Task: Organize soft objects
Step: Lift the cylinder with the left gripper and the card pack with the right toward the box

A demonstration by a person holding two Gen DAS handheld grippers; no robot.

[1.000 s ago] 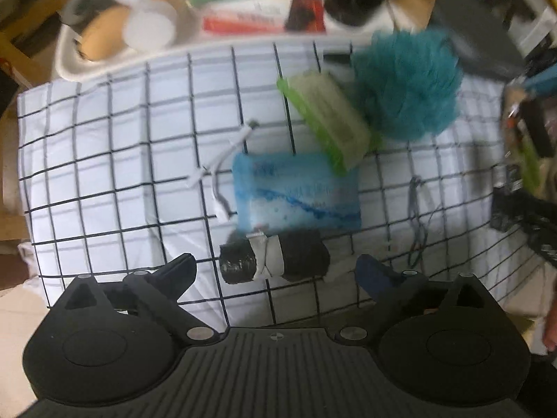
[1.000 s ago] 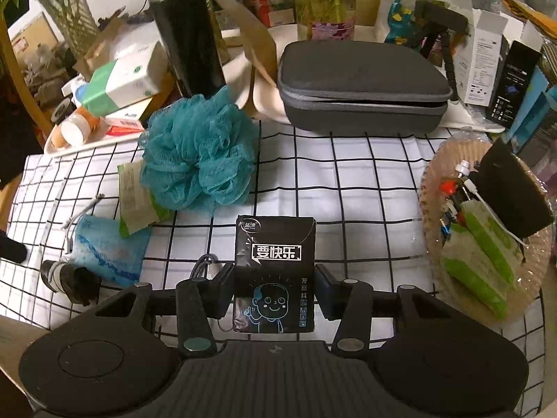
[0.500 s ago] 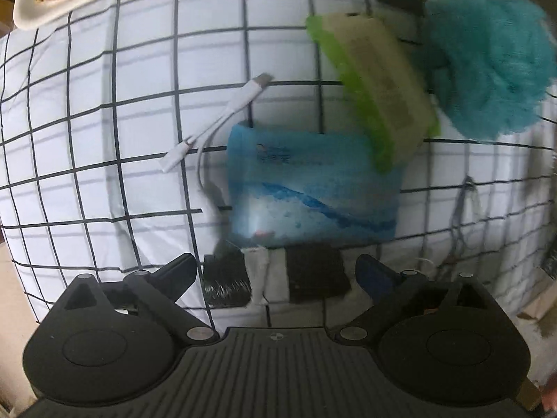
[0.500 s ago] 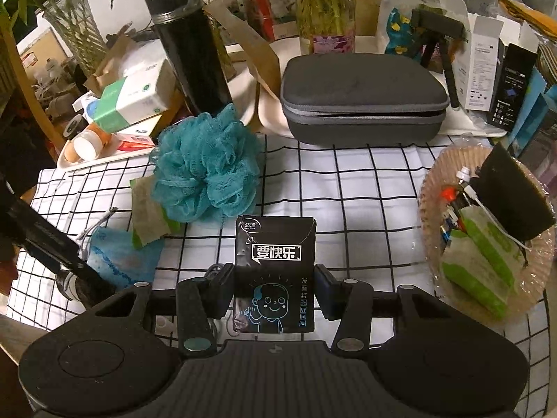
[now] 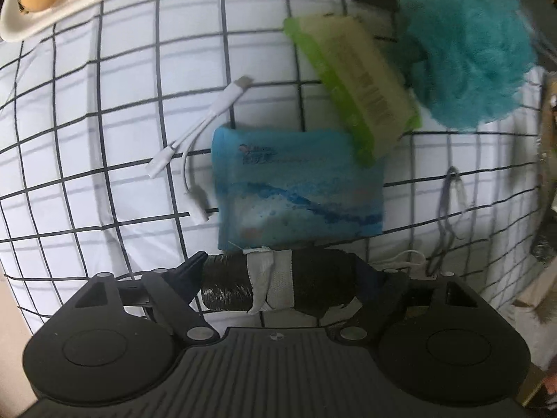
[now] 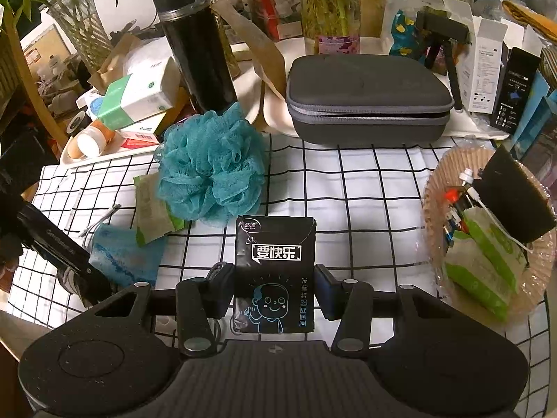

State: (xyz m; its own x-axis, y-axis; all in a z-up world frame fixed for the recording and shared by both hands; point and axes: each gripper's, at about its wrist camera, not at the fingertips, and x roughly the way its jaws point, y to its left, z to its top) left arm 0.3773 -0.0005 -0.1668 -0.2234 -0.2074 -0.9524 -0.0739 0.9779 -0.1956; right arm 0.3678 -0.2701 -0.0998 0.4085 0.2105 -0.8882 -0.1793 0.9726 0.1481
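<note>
In the left wrist view, a black soft roll with a white band lies on the checked cloth. It sits between the fingers of my left gripper, whose jaws are closing, with the pads touching both ends of the roll. Just beyond it lie a blue tissue pack, a green wipes pack and a teal bath pouf. In the right wrist view, my right gripper is shut on an upright black tissue pack printed with a cartoon face, above the cloth.
A white cable adapter lies left of the blue pack. A woven basket at the right holds green packs and a black item. A grey zip case, a black flask and a cluttered white tray line the back.
My left gripper has come down over the black roll and its fingers have drawn in to the roll's ends. My right gripper and its black pack have stayed put.
</note>
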